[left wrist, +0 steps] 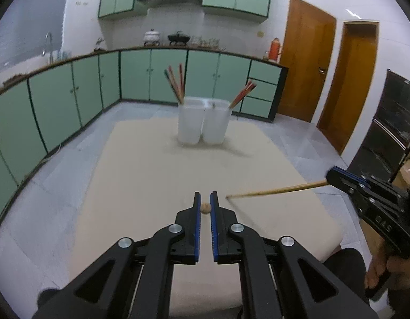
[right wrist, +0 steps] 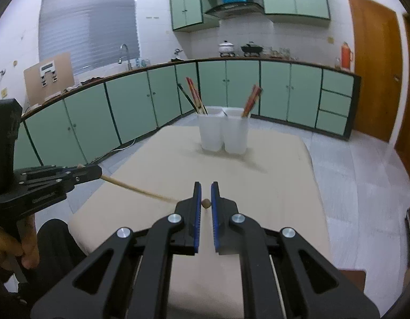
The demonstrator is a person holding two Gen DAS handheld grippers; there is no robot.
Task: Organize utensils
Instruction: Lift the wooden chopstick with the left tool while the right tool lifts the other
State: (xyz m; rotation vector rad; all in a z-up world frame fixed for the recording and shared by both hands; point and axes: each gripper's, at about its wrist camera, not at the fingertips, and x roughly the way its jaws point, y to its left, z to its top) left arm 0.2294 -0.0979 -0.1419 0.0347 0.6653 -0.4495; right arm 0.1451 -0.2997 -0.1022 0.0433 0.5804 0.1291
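Observation:
Each gripper grips one wooden chopstick above the beige table (left wrist: pixel 141 175). In the left wrist view my left gripper (left wrist: pixel 205 195) is shut on a chopstick seen end-on (left wrist: pixel 205 208). At the right, my right gripper (left wrist: pixel 329 179) holds its chopstick (left wrist: pixel 274 190) pointing left. In the right wrist view my right gripper (right wrist: pixel 205 186) is shut on a chopstick end (right wrist: pixel 205 204), and my left gripper (right wrist: pixel 98 171) grips a chopstick (right wrist: pixel 138 190) slanting right. Two white containers (left wrist: pixel 189 122) (left wrist: pixel 216 122) with several chopsticks stand side by side at the table's far end (right wrist: pixel 210 129) (right wrist: pixel 235 131).
Green cabinets (left wrist: pixel 72 101) run along the left and back walls under a counter with pots (left wrist: pixel 178 38) and a red thermos (left wrist: pixel 274 49). Wooden doors (left wrist: pixel 306 66) stand at the right. A person's hand (left wrist: pixel 377 273) holds the right gripper's handle.

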